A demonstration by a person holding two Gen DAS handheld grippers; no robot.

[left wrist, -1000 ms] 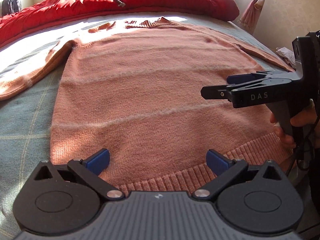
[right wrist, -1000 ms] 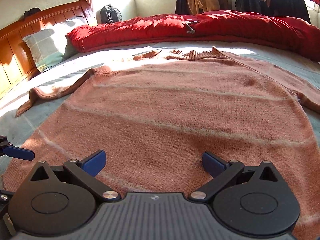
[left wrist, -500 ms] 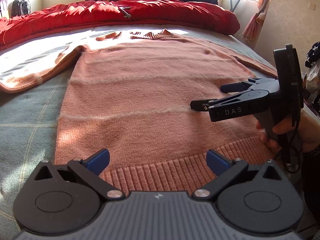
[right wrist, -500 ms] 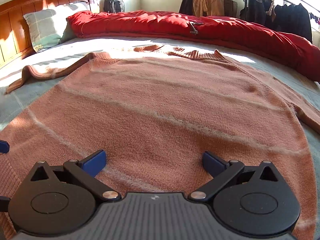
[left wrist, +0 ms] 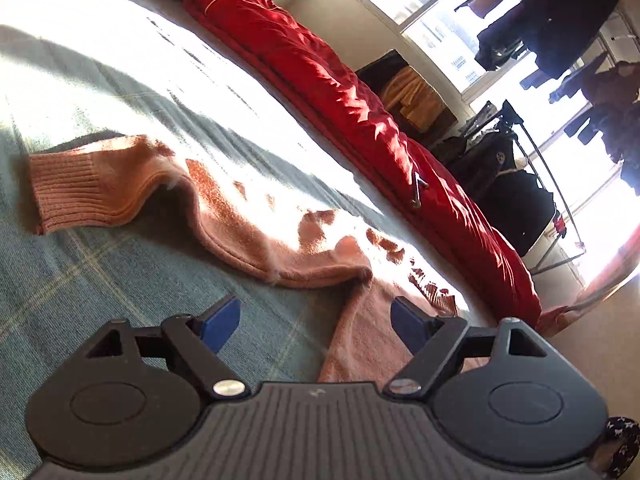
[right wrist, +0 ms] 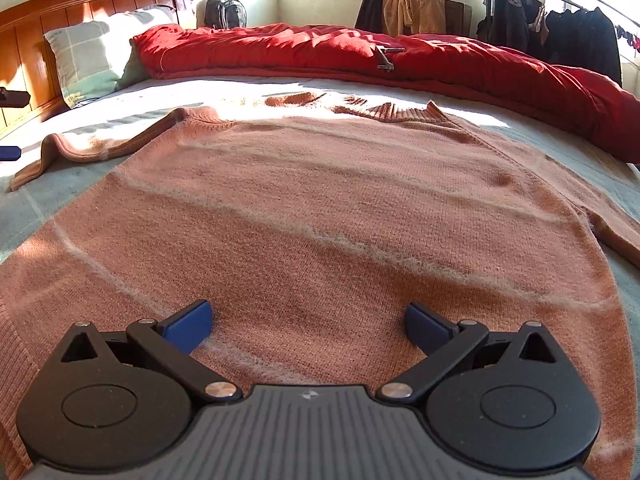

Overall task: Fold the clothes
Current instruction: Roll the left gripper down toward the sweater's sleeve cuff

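While the sweater [right wrist: 320,216] lies flat on the bed [left wrist: 100,264], right gripper [right wrist: 308,326] hovers over its body, jaws wide, empty. Left gripper [left wrist: 316,322] (view rolled) is closing near the sleeve [left wrist: 224,216], apparently gripping nothing.

Sweaters: one salmon-pink knit sweater [right wrist: 320,208], spread flat on the bed [right wrist: 560,136]
Sleeves in view: two
Quilts: one red quilt [right wrist: 320,52], along the bed's far edge
Pillows: one checked pillow [right wrist: 86,60], at the headboard [right wrist: 52,4]
Backpacks: one backpack [right wrist: 224,10], far corner
Grippers: two
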